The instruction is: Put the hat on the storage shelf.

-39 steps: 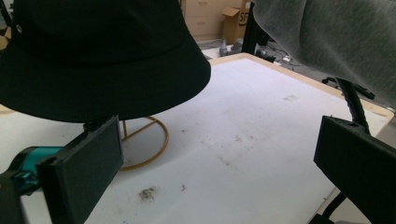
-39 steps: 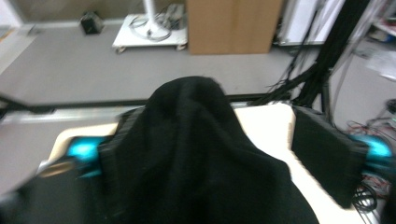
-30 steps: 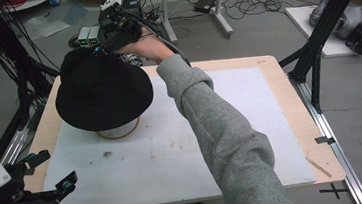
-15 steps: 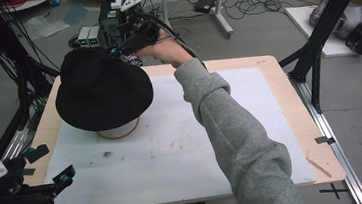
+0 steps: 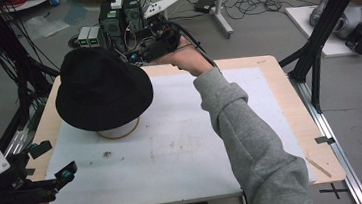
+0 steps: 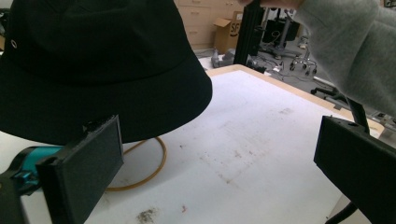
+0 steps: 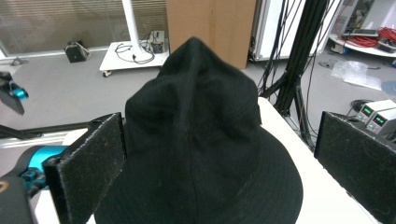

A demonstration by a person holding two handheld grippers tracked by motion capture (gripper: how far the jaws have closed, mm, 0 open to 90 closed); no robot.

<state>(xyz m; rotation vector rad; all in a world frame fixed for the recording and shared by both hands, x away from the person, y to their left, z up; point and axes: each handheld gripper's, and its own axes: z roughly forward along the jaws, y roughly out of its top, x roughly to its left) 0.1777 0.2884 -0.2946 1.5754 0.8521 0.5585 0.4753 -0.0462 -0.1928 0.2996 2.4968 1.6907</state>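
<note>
black hat (image 5: 101, 89) sits at the back left of the table (image 5: 267, 81), perched on a stand with a tan ring (image 5: 121, 133) poking out under the brim. right gripper (image 5: 137, 56) hangs just past the hat's far edge, jaws spread wide, nothing between them, not touching the hat. left gripper (image 5: 56, 161) is at the near left corner, well away from the hat, jaws also wide apart and holding nothing. grey sleeve (image 5: 253, 140) stretches across the white mat (image 5: 183, 147).
</note>
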